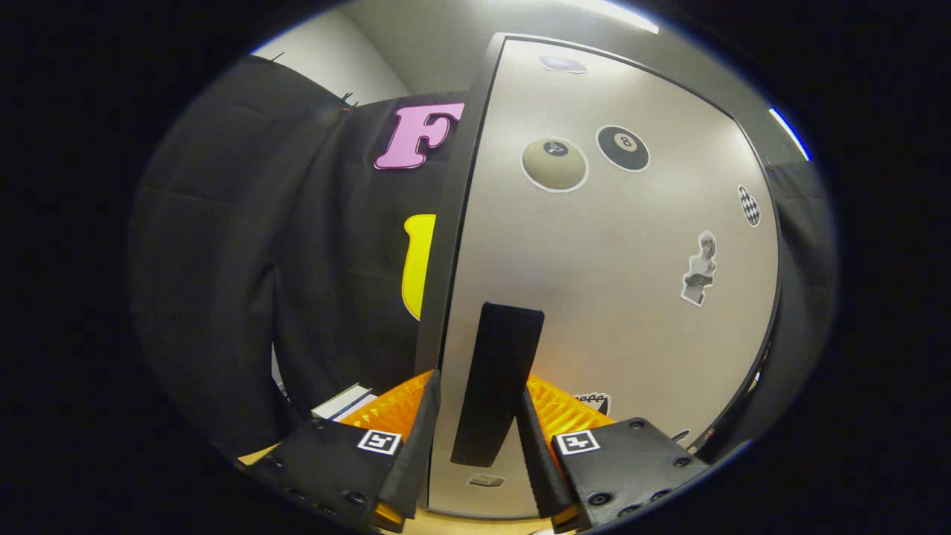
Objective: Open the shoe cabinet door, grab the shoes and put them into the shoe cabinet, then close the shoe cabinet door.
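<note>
In the gripper view, the gripper (479, 416) sits right up against the shoe cabinet door (631, 297), a pale grey panel in a dark frame that rises ahead of the fingers. A black handle (496, 379), a flat upright strip on the door, stands between the two fingers. The jaws are spread a little wider than the handle; the right finger lies against or very near its lower edge, while a thin gap of door shows between the left finger and the handle, so it cannot be told for certain whether both fingers press on it.

The door carries several stickers: a pale ball sticker (555, 164) and a black eight-ball sticker (622, 148) side by side high up, a checkered sticker (750, 205) and a bust sticker (699, 269) toward the far edge, and one more sticker (594, 402) just beyond the right finger.

To the left of the door's edge hangs the black cloth wall (245, 260). Low by the left finger, some flat white items (343, 402) lie on a light wooden surface (256, 455); what they are cannot be told.
</note>
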The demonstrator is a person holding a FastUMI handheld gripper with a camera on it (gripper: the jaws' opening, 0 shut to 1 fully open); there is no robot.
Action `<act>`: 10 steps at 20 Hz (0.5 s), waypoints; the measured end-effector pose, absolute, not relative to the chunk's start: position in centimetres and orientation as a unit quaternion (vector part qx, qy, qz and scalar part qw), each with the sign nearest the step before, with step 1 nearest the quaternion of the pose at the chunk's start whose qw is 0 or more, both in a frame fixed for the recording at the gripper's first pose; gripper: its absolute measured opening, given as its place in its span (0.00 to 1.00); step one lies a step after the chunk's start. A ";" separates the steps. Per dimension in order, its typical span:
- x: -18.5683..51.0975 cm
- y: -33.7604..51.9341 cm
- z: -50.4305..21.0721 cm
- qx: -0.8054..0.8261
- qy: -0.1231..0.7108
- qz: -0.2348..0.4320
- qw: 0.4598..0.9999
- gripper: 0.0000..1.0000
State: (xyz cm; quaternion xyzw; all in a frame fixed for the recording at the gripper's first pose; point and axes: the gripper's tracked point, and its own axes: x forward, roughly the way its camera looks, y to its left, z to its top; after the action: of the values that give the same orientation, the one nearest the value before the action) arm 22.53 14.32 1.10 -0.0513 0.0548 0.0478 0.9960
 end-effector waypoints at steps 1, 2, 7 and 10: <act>22.6 14.3 1.0 -0.040 0.056 0.044 0.997 0.51; 22.7 14.4 1.1 -0.031 0.058 0.045 0.997 0.47; 22.6 14.3 1.0 0.015 0.075 0.052 0.996 0.32; 22.3 14.4 1.2 0.012 0.079 0.058 0.995 0.25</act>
State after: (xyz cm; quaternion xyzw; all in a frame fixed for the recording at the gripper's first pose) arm 22.26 14.39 1.21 0.0118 0.0787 0.0584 0.9951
